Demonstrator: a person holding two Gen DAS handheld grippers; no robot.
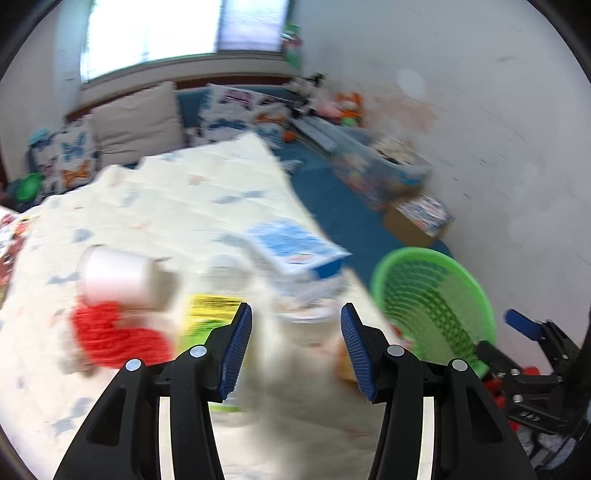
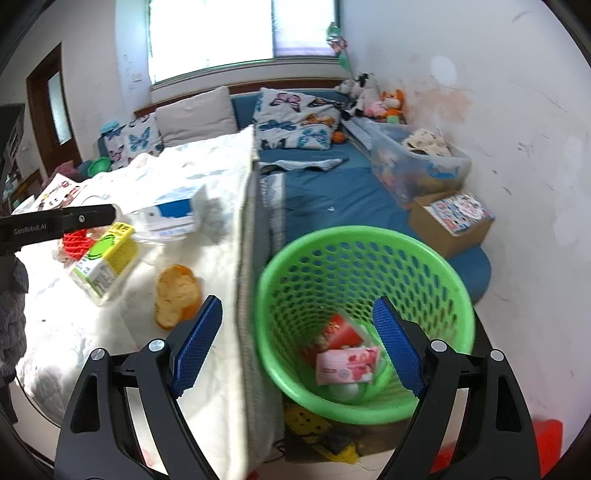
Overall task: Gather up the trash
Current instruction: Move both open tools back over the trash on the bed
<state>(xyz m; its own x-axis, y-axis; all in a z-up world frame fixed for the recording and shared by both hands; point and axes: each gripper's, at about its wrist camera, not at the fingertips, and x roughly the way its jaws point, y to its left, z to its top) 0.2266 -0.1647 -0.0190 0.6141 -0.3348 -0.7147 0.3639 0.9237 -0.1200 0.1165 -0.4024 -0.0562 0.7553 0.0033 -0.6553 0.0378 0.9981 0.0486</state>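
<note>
This is a bedroom in a home. A blue bed (image 2: 332, 192) fills the middle of the frame, with butterfly pillows (image 2: 295, 122) and soft toys (image 2: 384, 103) near a window (image 2: 240, 33) at the top, and a bin of toys (image 2: 417, 166) on the right.

Under your right tool (image 2: 297, 345), the round green perforated plastic basket (image 2: 436, 266) looks smooth and slightly glossy. Inside lies a pink glossy paper packet (image 2: 347, 363). The tool's blue pads (image 2: 195, 343) are ribbed, on matt black plastic arms. To its left, the white quilted cloth cover (image 2: 221, 177) looks soft and matt.
</note>
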